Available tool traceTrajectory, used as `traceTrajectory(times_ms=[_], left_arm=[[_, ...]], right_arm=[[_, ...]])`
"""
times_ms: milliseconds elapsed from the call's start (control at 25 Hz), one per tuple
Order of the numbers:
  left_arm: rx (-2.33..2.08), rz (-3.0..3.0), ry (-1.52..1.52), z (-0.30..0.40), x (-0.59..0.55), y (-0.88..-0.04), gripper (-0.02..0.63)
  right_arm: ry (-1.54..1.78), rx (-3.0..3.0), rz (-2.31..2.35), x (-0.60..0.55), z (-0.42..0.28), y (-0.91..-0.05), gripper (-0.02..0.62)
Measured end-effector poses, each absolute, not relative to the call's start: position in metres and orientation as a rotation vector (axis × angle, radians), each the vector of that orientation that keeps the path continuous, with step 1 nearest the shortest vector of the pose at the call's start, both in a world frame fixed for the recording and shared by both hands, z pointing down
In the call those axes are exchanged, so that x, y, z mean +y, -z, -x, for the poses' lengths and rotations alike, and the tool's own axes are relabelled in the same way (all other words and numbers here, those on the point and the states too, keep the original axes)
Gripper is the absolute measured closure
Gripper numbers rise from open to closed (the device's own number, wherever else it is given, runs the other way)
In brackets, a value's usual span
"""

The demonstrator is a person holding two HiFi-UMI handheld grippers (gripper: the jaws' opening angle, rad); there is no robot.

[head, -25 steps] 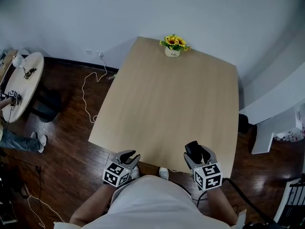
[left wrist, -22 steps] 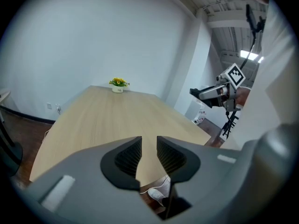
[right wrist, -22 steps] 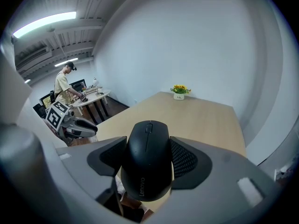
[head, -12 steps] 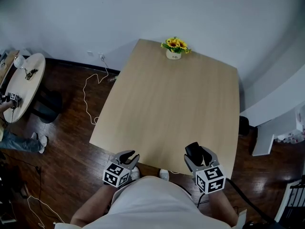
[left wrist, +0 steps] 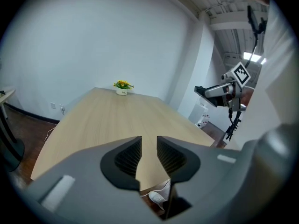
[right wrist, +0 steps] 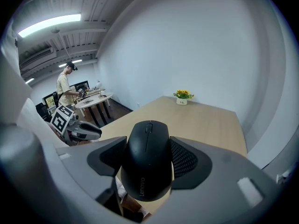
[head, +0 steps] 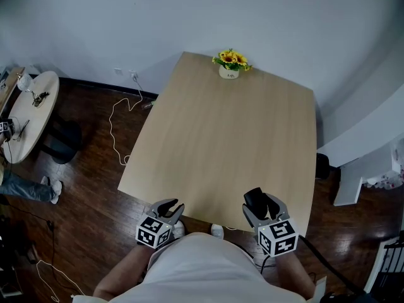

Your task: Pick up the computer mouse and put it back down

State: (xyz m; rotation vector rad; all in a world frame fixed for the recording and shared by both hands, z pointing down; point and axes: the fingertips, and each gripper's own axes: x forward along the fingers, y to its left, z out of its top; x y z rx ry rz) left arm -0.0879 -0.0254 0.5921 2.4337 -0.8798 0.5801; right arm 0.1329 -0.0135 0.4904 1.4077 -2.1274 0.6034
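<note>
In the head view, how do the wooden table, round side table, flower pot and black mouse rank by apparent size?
1. wooden table
2. round side table
3. flower pot and black mouse: similar; the mouse is nearer and partly hidden, so unranked.

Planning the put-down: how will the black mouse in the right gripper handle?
The mouse looks rigid, probably won't flex. Its smooth, rounded sides could slip between the ribbed pads. Low and broad, it likely won't roll on the table.
</note>
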Motion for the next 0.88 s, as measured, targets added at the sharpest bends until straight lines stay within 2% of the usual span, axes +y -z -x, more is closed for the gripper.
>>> traceTrajectory(times_ms=[680, 880], left_arm=[[-0.911, -2.421, -0.582, 0.095, -0.029, -0.591, 0.52], [-0.912, -2.421, -0.586, 0.093, -0.024, -0.592, 0.52]], right_arm=[[-0.599, -2.119, -1.431, -0.014, -0.136, -0.49, 0.304], [-0.643, -2.089, -1.428, -0.018, -0.144, -0.521, 0.304]])
